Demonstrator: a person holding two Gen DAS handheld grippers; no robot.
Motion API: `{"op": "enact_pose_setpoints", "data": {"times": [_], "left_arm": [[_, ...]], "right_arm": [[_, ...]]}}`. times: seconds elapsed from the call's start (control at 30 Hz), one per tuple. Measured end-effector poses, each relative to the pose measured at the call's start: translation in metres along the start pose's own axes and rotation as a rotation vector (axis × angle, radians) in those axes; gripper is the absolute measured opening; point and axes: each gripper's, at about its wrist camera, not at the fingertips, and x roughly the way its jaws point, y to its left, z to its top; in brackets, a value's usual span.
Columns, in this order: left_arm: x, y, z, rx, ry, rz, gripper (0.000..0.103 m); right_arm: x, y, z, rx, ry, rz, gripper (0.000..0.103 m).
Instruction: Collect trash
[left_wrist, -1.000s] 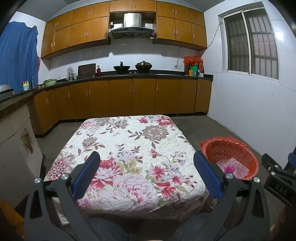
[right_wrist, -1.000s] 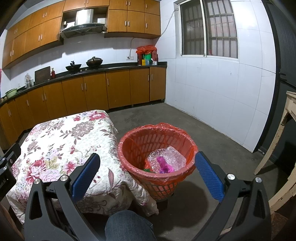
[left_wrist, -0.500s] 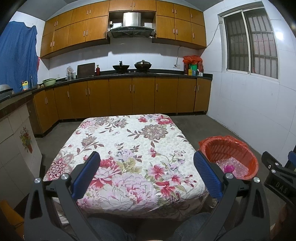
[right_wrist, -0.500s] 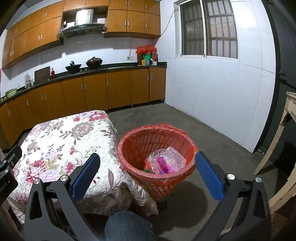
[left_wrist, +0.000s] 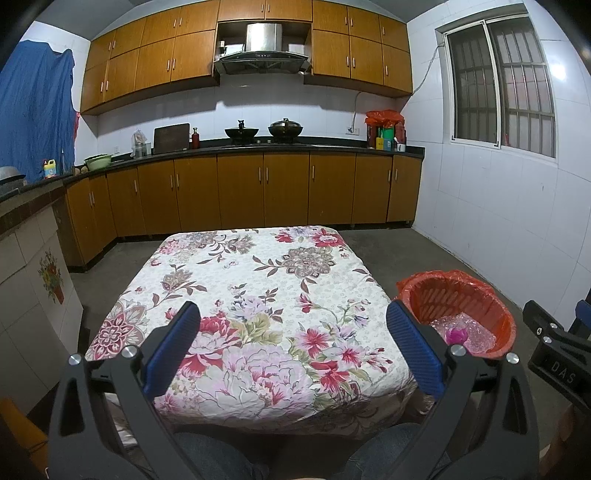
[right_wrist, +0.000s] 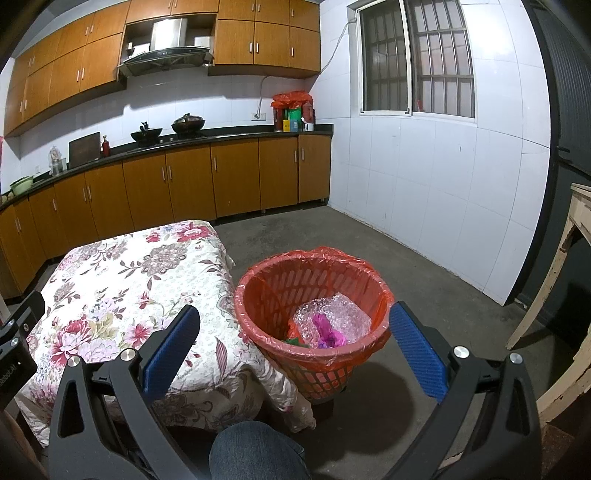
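Left gripper (left_wrist: 293, 345) and right gripper (right_wrist: 294, 345) level, jaws wide, empty

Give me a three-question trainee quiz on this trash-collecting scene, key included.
1. True or false: the left gripper holds trash.
2. Where does the orange bin stand relative to the floral table: A under, B beside, C on top?
3. What clear material lies in the bin with the pink scrap?

Key: 1 false, both the left and the right gripper are open and empty. 2 B. 3 bubble wrap.
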Motion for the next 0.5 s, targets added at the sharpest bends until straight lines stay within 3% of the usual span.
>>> {"op": "enact_pose_setpoints", "data": {"times": [0.5], "left_arm": [[0.0035, -0.0026, -0.0058, 0.001, 0.009, -0.005, 0.099]], "right_arm": [[0.0000, -0.0004, -0.0003, 0.000, 0.001, -0.001, 0.101]]}}
